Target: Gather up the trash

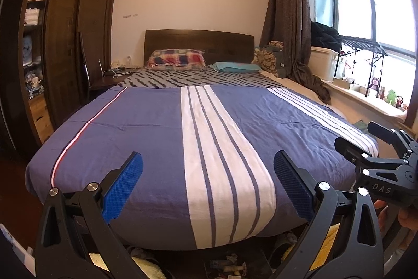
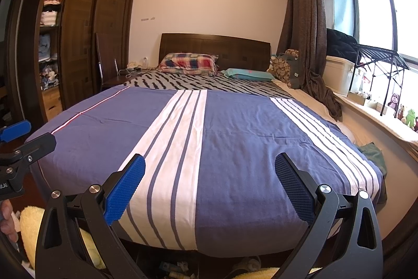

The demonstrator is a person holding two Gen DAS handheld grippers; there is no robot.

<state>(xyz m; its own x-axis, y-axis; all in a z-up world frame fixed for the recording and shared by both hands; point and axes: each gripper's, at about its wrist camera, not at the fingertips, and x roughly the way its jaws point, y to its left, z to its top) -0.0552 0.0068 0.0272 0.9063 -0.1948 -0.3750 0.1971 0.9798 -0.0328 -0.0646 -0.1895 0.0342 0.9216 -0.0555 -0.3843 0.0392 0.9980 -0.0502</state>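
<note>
A: Left wrist view first. The left claw is spread wide and empty, its blue pads framing the foot of the bed. Held level, pointing down the room; I'd say that's a survey pose, nothing picked out yet.

B: And the right claw pokes in at the right edge, dark fingers apart, also carrying nothing. A hand grips its handle just below.

A: Where's the trash? The only candidate is small clutter on the floor under the bed's foot, between the two arms. Too small to tell what it is.

B: Containers, then: an open wardrobe on the left, shelves stacked with folded clothes. A pale lidded box by the window; contents hidden. No bin anywhere.

A: Over to the right wrist view. Same story: the right claw's jaws gape wide over the striped cover.

B: The left claw sits at the far left edge, well apart. The floor clutter shows again at the bottom, beside a yellow fluffy thing. My guess: both must dip low to reach it.
</note>
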